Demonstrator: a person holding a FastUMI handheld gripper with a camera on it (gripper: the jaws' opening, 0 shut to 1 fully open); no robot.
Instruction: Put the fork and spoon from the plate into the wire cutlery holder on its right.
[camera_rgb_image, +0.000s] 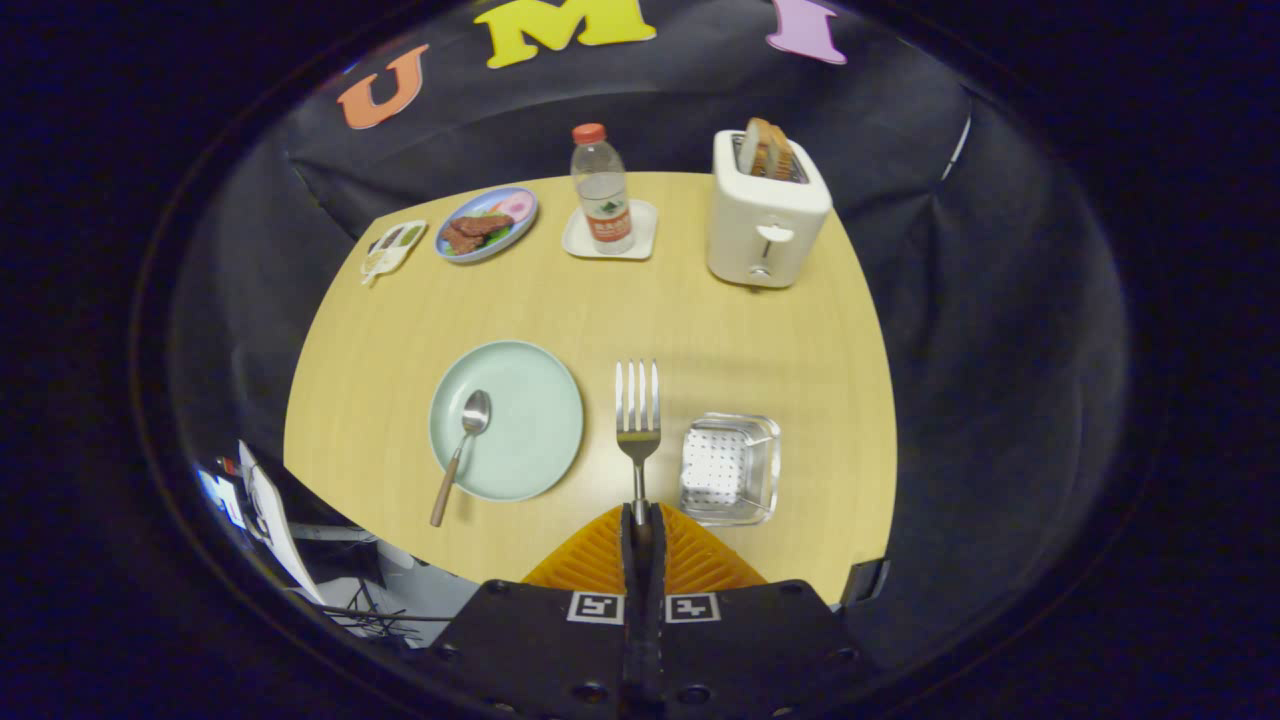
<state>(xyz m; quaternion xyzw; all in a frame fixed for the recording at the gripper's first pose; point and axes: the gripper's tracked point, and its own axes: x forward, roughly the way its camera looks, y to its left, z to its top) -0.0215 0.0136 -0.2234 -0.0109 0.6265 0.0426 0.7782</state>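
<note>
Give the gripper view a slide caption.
Tongs shut on fork, held between spoon-bearing plate and wire cutlery holder.

I count two plates, a pale green round one (520, 400) and a blue food-laden one (487, 223), one steel fork (637, 415), one wooden-handled spoon (462, 445), one clear plastic bottle (602, 190), one white toaster (765, 215).

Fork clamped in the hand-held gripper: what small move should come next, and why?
Probably a short shift to the right, toward the wire cutlery holder. The hand-held gripper is shut on the fork, whose tines point ahead of the fingers, between the plate and the holder. The spoon lies on the plate, so it comes afterwards.
</note>
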